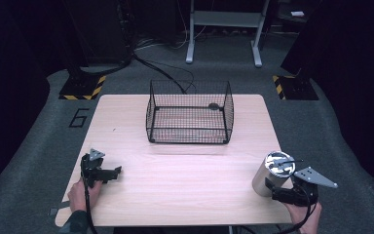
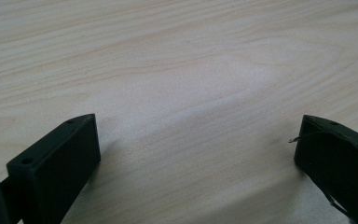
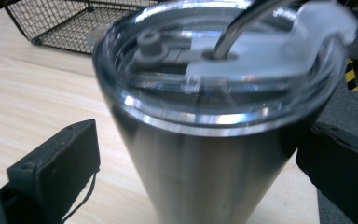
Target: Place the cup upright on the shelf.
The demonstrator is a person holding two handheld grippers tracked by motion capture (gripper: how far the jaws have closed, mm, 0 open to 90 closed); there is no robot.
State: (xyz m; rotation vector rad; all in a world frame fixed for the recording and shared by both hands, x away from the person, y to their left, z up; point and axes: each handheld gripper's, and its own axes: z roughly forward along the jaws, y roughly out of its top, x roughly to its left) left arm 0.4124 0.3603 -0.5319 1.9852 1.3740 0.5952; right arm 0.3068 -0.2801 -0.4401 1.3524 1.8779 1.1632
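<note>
A stainless steel tumbler [image 1: 271, 173] with a clear lid and a metal straw stands near the table's right front corner. My right gripper [image 1: 273, 188] is open around its lower body, one jaw on each side. In the right gripper view the tumbler [image 3: 205, 168] stands between the two black jaws of my right gripper [image 3: 198, 128], with a gap at the left jaw. At the table's left front, my left gripper [image 1: 113, 172] lies low over the wood, pointing right. Its jaws [image 2: 198, 121] are wide apart over bare wood.
A black wire basket [image 1: 189, 141] stands at the back middle of the light wooden table [image 1: 175, 185], with a small dark thing at its far right corner. The basket's corner [image 3: 60, 25] lies beyond the tumbler. Grey floor, cables and stands surround the table.
</note>
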